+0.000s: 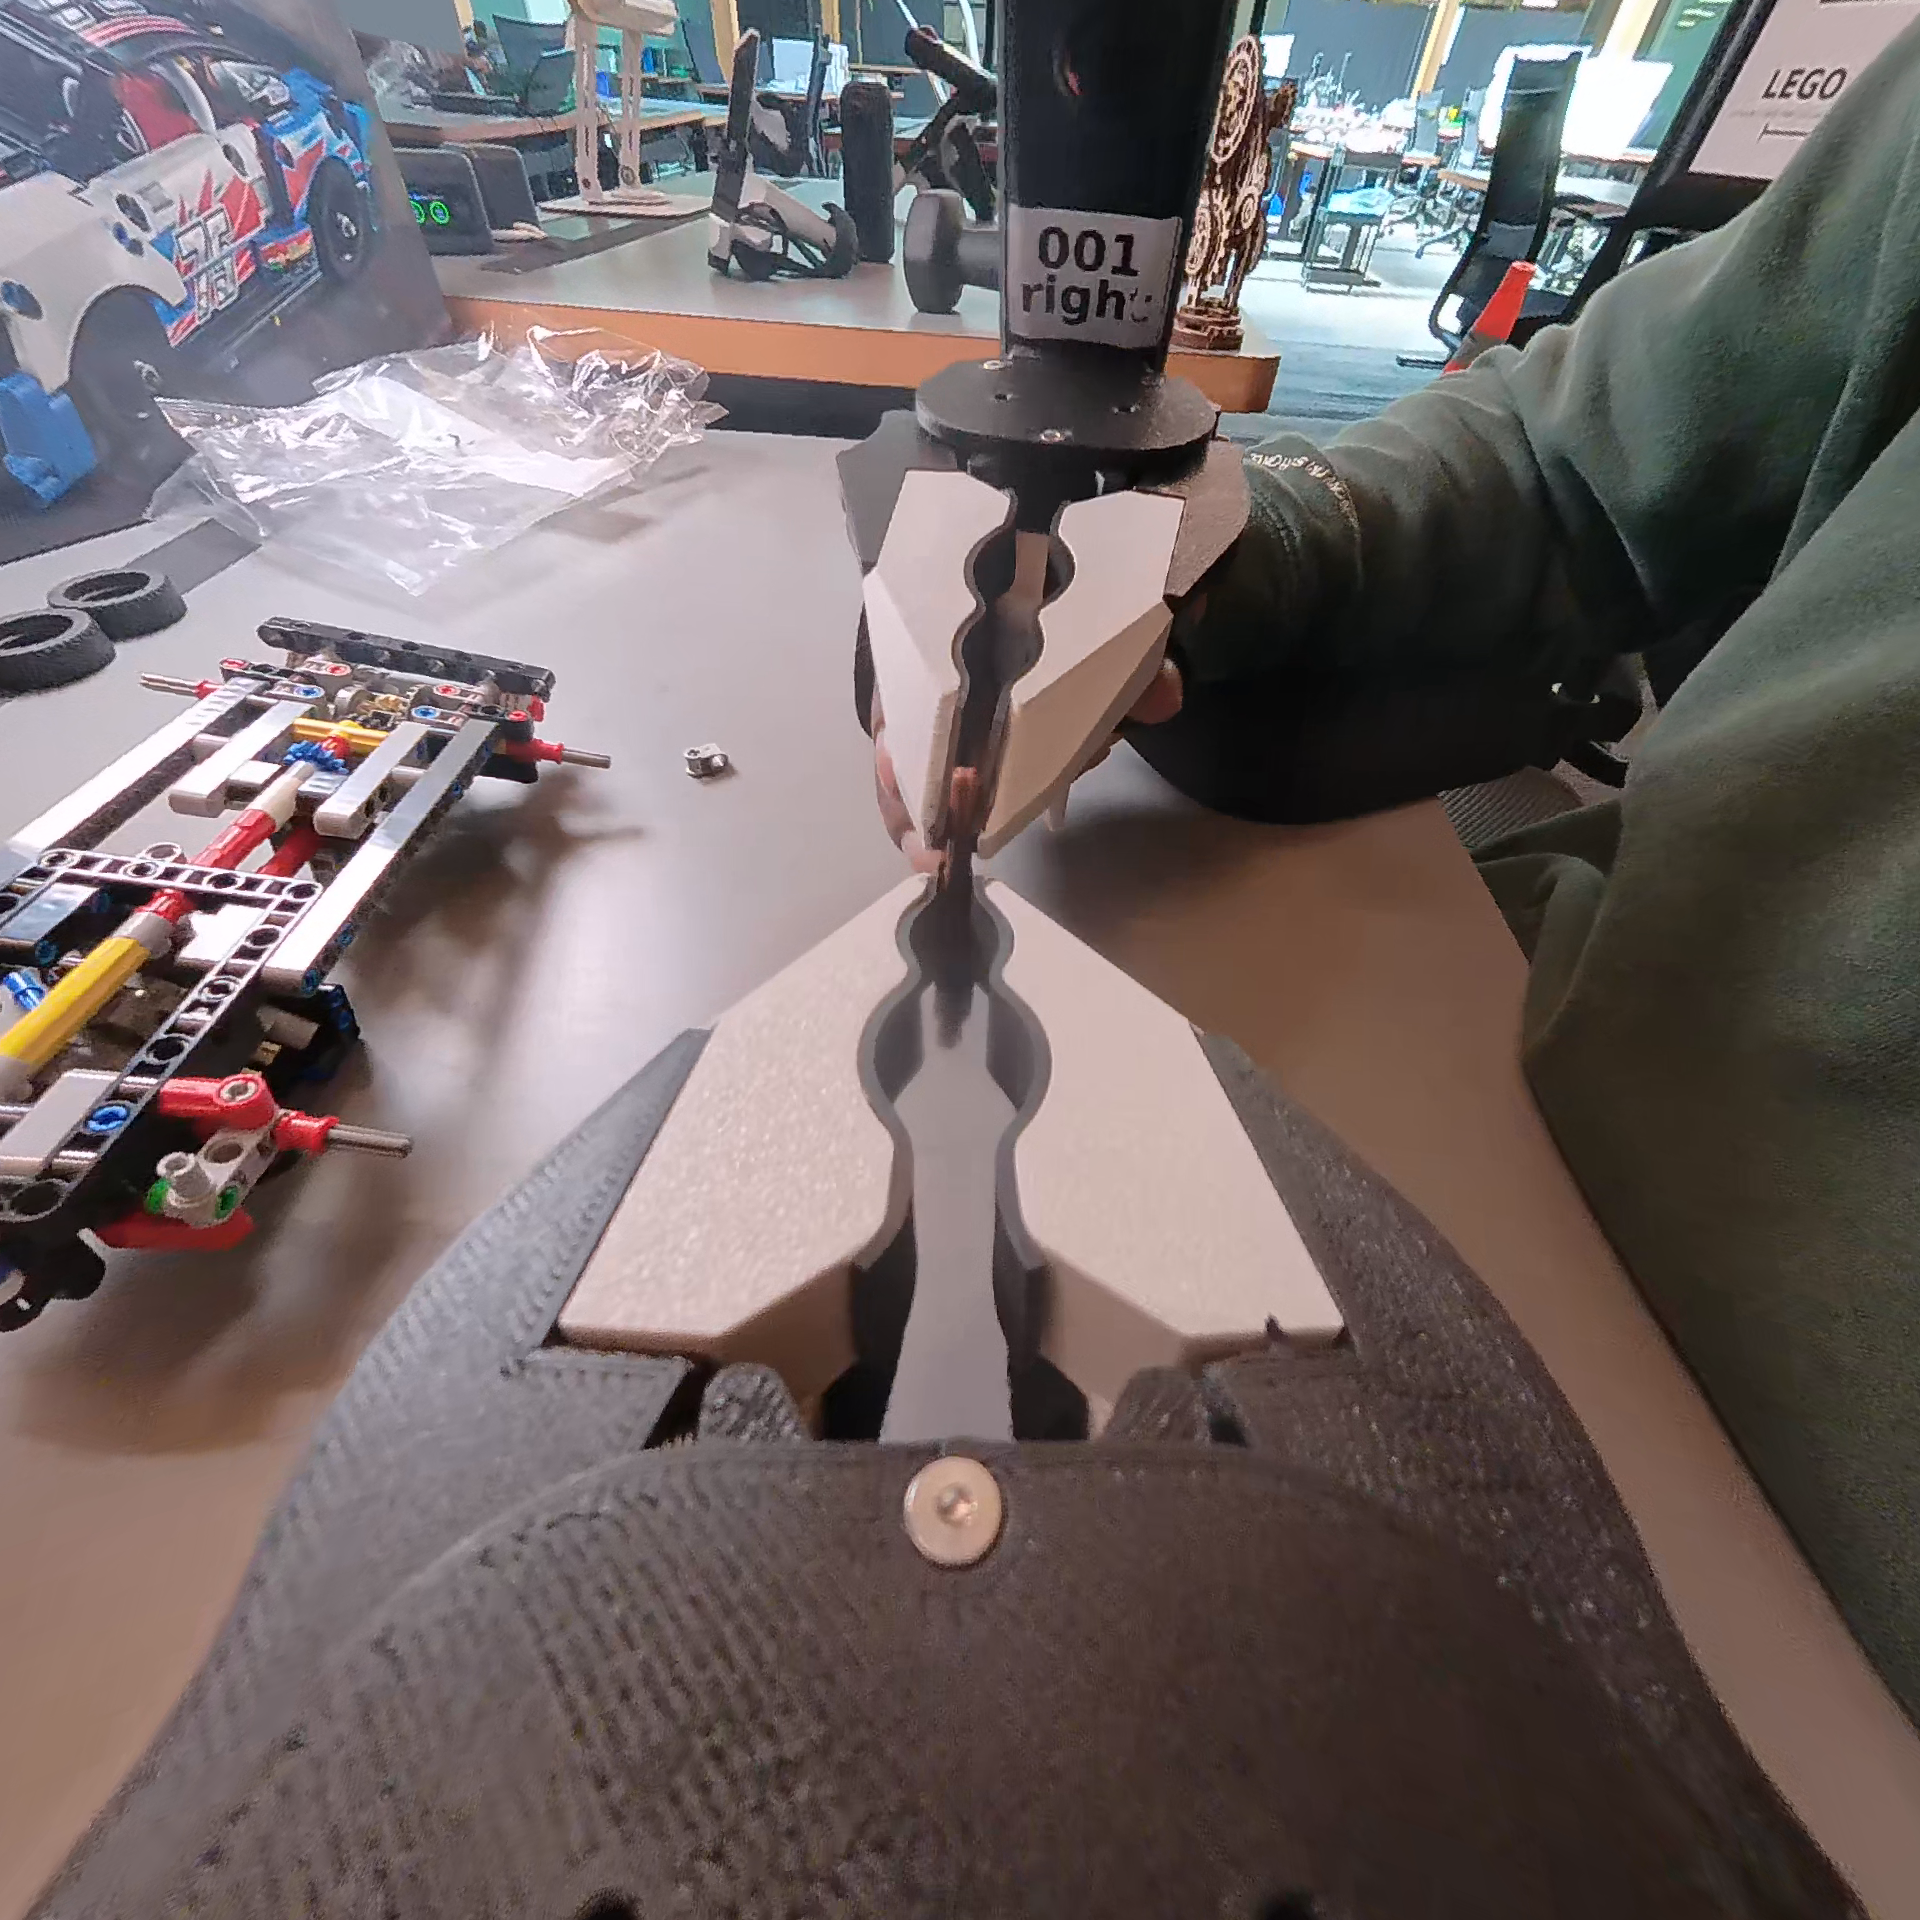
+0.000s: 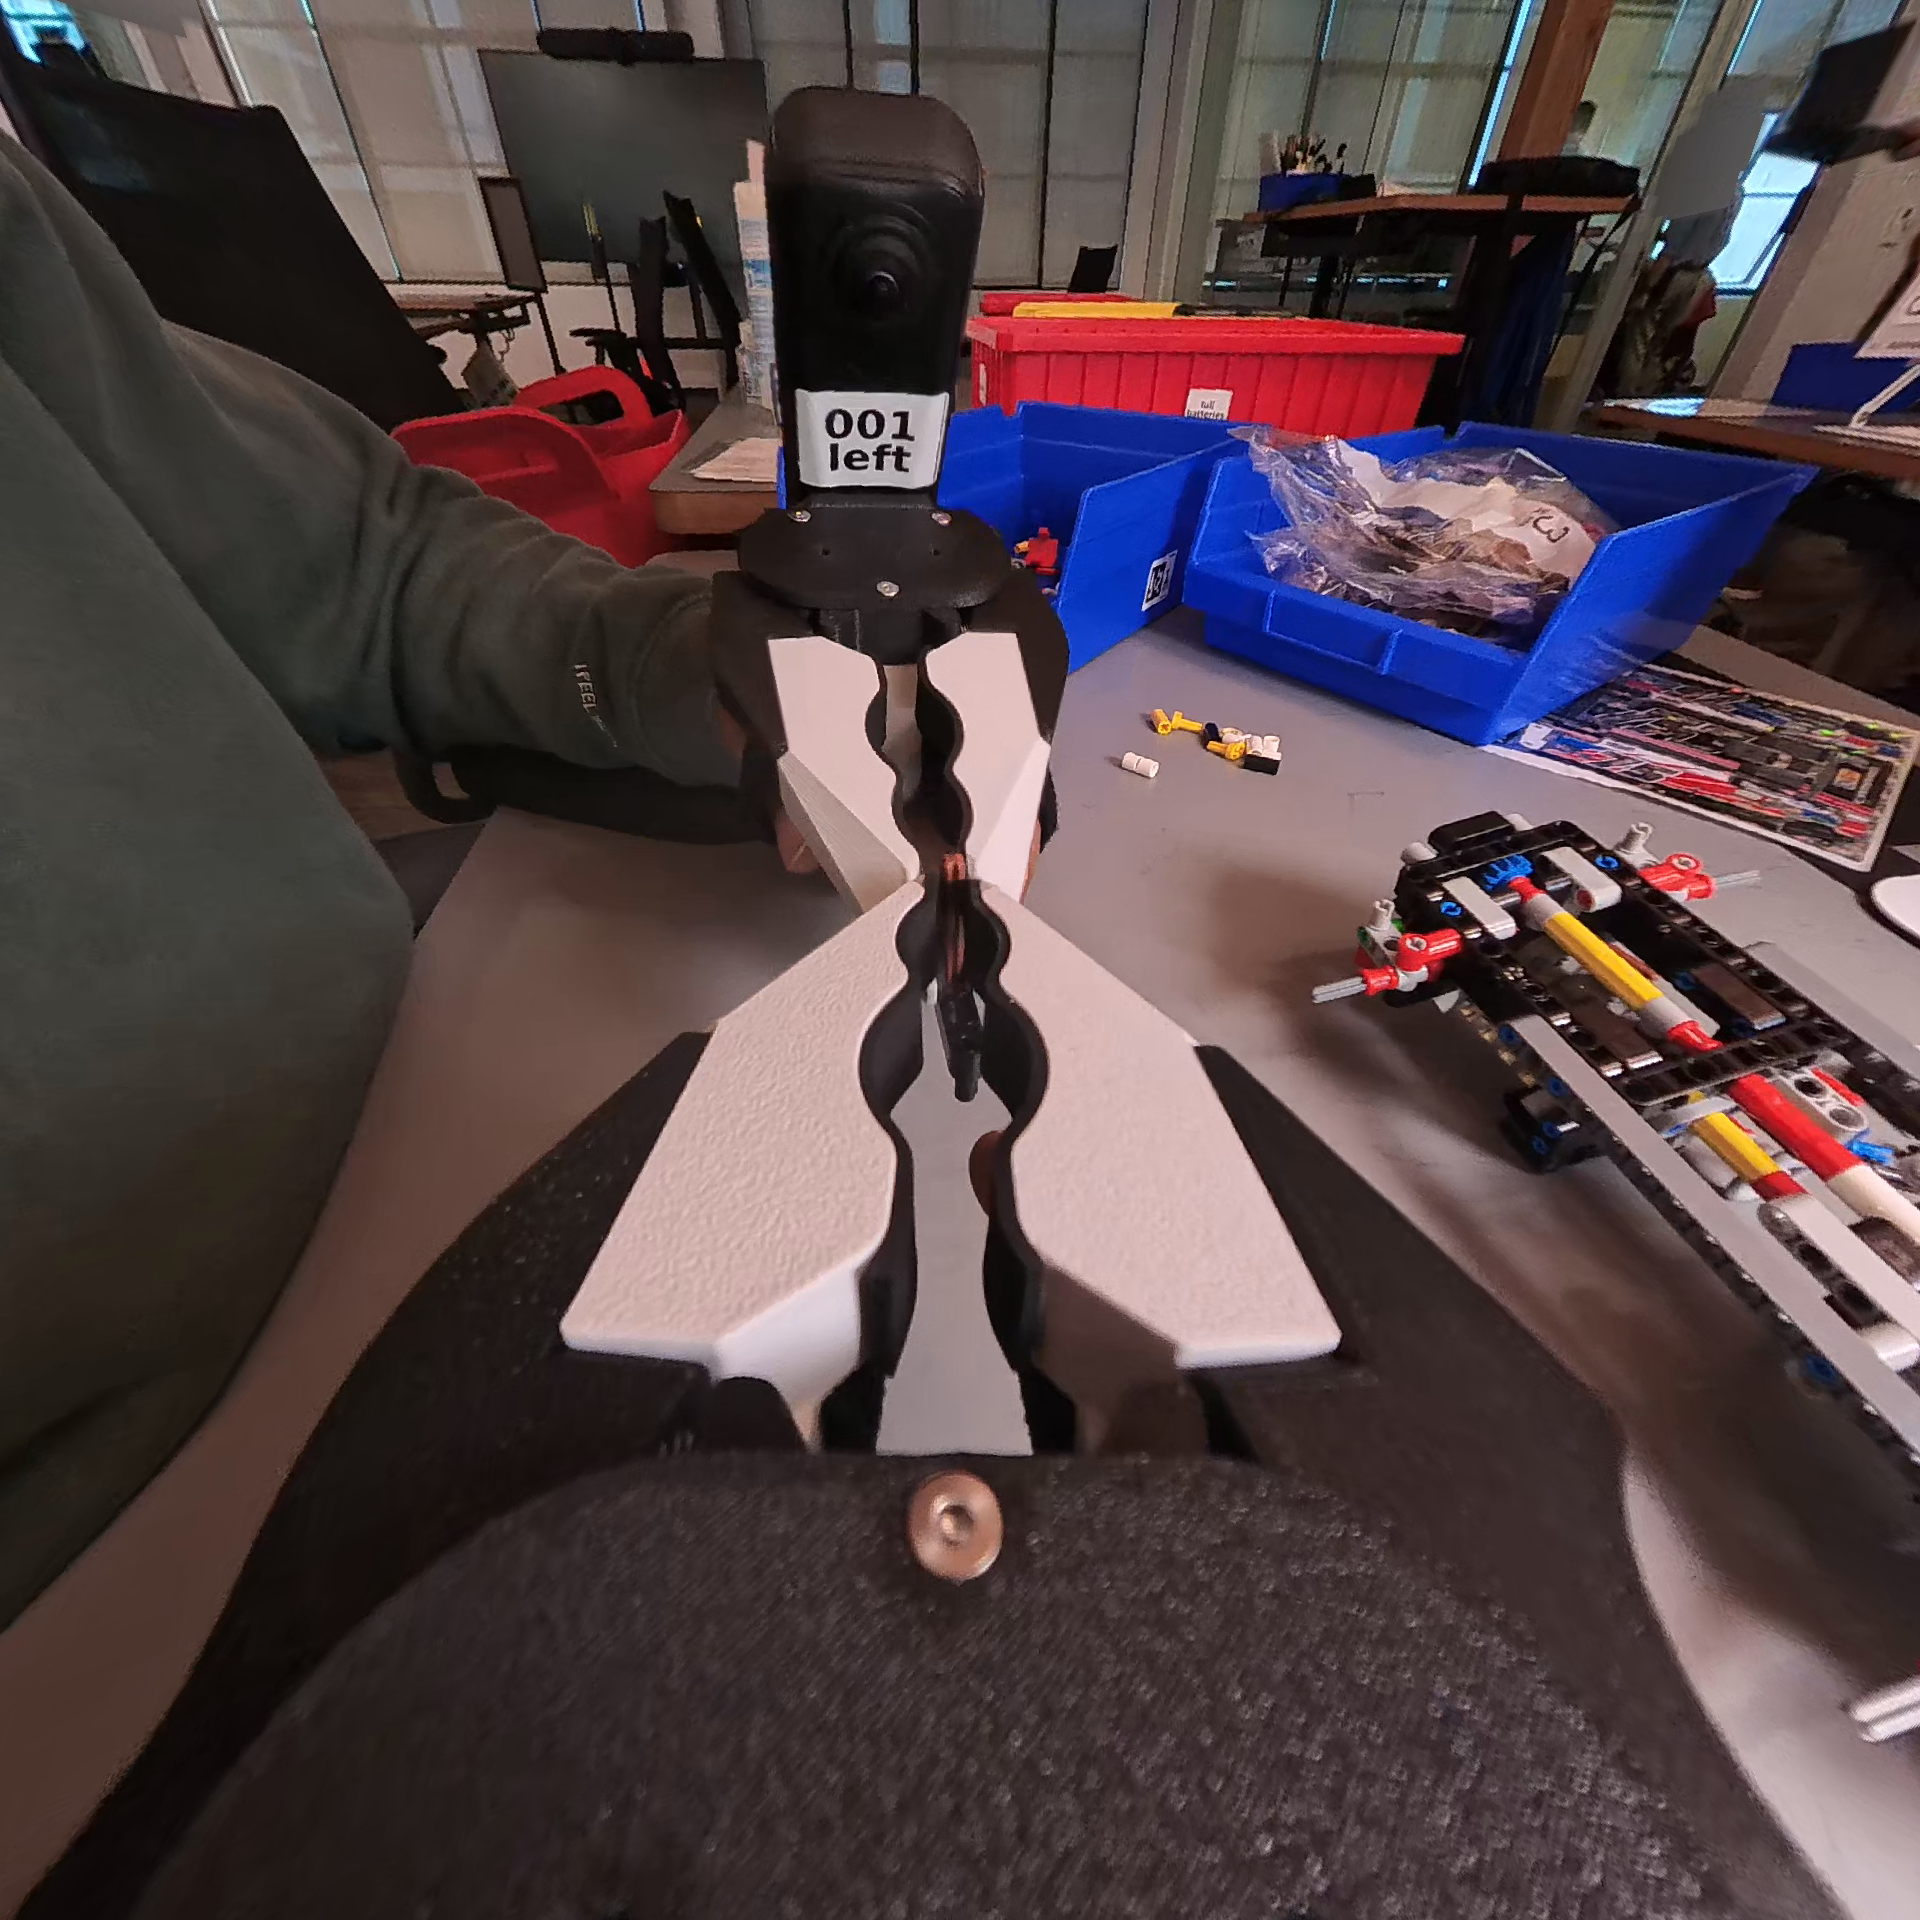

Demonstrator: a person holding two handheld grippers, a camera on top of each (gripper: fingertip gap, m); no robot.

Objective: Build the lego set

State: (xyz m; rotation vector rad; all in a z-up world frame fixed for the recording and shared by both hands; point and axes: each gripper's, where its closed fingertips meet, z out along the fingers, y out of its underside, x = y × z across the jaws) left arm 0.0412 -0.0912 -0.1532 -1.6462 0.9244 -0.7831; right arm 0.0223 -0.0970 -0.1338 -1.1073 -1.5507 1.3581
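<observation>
My two grippers meet tip to tip over the near edge of the grey table. My left gripper is shut on a slim black Lego part. My right gripper faces it, shut on a thin black and reddish-brown Lego part. The parts touch where the tips meet. I cannot tell whether they are joined. The right gripper also shows in the left wrist view, and the left gripper in the right wrist view. The part-built car chassis lies on the table to the side.
Two black tyres, a clear plastic bag and a small grey piece lie near the chassis. Blue bins, loose small pins and a printed sheet sit farther off. A person's green sleeve is close. Only a small space, under 4 cm, lies between the two pairs of fingers. The small grey piece is about equally far from each gripper, around 20 centimetres.
</observation>
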